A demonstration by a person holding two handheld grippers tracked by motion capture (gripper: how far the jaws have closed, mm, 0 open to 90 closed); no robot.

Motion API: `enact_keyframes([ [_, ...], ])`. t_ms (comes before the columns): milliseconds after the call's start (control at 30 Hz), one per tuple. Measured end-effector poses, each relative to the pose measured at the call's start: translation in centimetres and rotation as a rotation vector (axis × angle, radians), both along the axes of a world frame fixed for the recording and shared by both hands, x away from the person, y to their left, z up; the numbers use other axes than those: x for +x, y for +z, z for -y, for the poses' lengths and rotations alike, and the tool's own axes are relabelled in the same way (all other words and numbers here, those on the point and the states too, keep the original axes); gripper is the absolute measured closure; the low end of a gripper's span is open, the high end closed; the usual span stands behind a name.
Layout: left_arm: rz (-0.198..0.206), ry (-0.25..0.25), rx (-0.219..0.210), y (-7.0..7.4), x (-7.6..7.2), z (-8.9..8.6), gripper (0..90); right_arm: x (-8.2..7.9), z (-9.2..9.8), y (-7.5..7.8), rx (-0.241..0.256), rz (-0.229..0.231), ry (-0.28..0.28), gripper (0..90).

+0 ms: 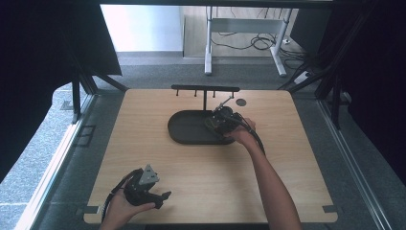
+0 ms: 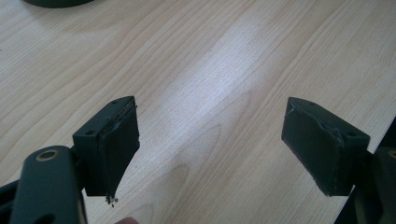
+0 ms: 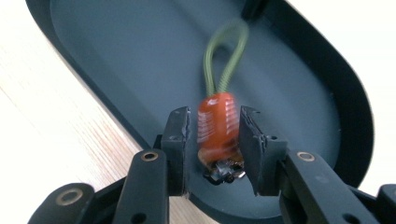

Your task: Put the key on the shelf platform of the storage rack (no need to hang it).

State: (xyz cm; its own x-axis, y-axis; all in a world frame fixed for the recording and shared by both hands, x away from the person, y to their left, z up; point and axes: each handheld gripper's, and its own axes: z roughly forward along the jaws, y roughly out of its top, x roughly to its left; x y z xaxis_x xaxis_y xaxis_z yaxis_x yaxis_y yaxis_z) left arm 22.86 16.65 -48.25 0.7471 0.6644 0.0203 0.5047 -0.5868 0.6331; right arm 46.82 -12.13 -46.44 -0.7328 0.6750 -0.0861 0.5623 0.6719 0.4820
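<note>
My right claw (image 3: 215,140) pinches an orange ribbed piece (image 3: 215,123) with a green cord loop (image 3: 227,58), just above the dark oval tray (image 3: 116,60) floor, near its end wall. My right forearm stretches forward across the table (image 1: 287,167). My left claw (image 2: 210,149) rests near the table's front edge, its 2 jaws spread wide over bare wood.

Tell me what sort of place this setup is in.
Probably a lab or office test space, not a home: the light wooden table sits inside a frame hung with black curtains on grey carpet, and a white-legged desk with loose cables beneath stands behind it.
</note>
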Motion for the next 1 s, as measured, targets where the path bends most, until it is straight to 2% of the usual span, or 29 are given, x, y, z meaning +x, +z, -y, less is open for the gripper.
enact_keyframes([
  [167, -0.002, 0.002, -0.001, 0.0, 0.0, 0.0, 19.6, 0.0, 0.0, -0.8, -0.012, -0.013, -0.003, 64.5],
  [333, -0.002, 0.001, 0.0, -0.1, 0.1, 0.0, 19.6, 0.0, 0.1, -0.7, -0.005, -0.001, -0.004, 62.5],
  [667, -0.004, -0.002, 0.002, -0.2, 0.1, 0.1, 19.6, -1.1, 1.1, 1.2, 0.044, 0.033, -0.004, 57.4],
  [833, -0.007, -0.002, 0.007, -0.3, 0.1, 0.3, 19.6, -2.3, 2.1, 2.1, 0.075, 0.052, 0.004, 56.4],
  [867, -0.006, -0.003, 0.008, -0.3, 0.1, 0.3, 19.6, -2.9, 2.8, 2.4, 0.093, 0.059, 0.001, 55.7],
  [1000, -0.004, -0.006, 0.016, -0.3, 0.1, 0.4, 19.6, -3.8, 3.7, 2.8, 0.104, 0.063, 0.006, 54.8],
])
